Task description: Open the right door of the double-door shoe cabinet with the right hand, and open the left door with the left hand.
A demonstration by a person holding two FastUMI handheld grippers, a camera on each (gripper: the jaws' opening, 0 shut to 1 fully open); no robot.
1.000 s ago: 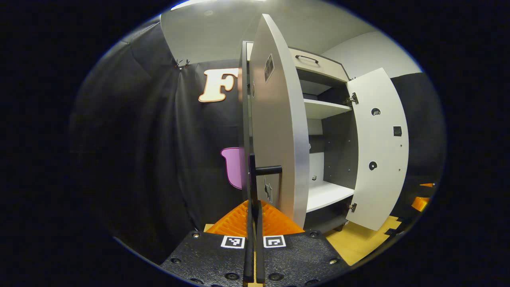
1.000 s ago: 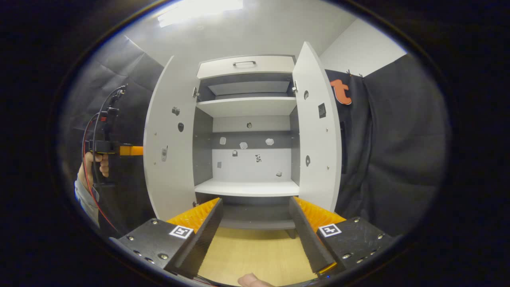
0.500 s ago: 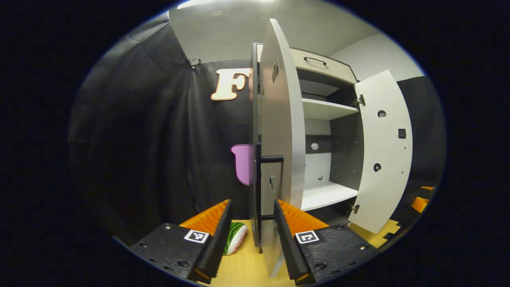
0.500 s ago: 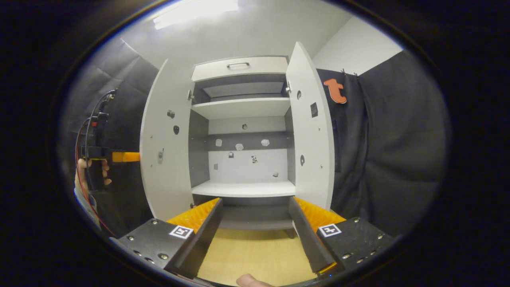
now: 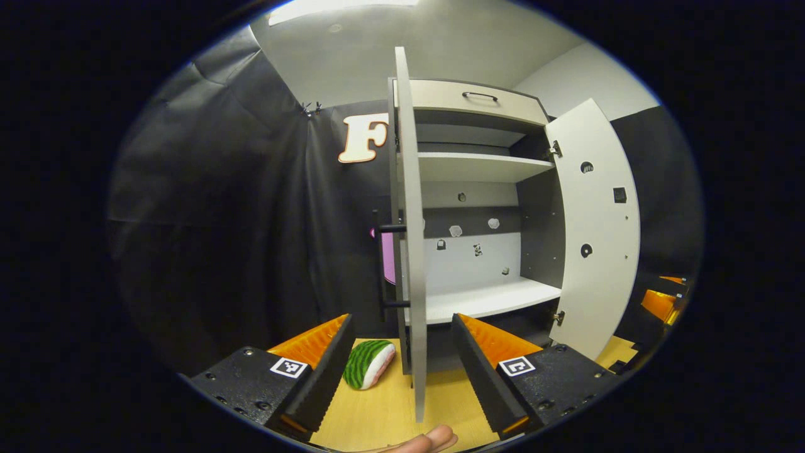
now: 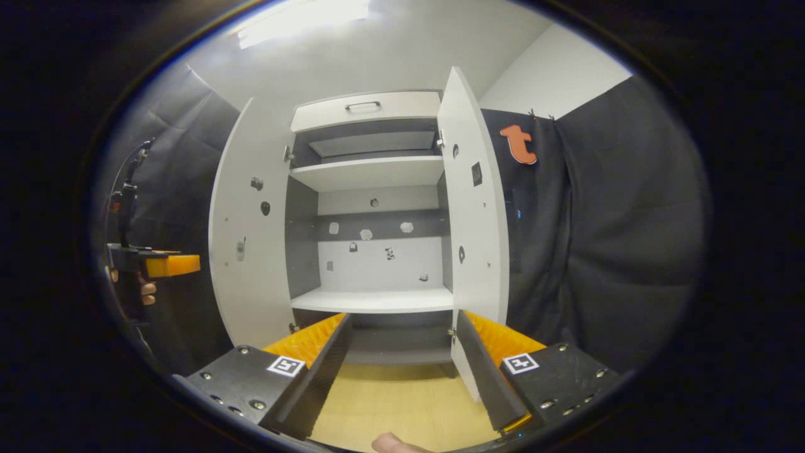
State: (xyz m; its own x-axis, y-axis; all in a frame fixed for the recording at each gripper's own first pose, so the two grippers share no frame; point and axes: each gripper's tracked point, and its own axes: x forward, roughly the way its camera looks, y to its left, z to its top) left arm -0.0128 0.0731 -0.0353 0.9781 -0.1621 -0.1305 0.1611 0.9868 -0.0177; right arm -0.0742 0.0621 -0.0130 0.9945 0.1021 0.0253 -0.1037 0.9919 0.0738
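Smooth matt white board cabinet (image 6: 368, 173), pale wood-look floor (image 6: 402, 409), creased black cloth wall (image 6: 616, 239).

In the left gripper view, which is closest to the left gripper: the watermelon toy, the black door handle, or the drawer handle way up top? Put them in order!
From the left gripper:
1. Watermelon toy, on the floor just ahead, between the fingers.
2. Black door handle, on the left door's outer face, a bit left.
3. Drawer handle, at the cabinet's top, farthest back.

Both views face open cabinet (image 5: 478, 170) (image 6: 371, 176); left view edge-on beside left door (image 5: 412, 251).
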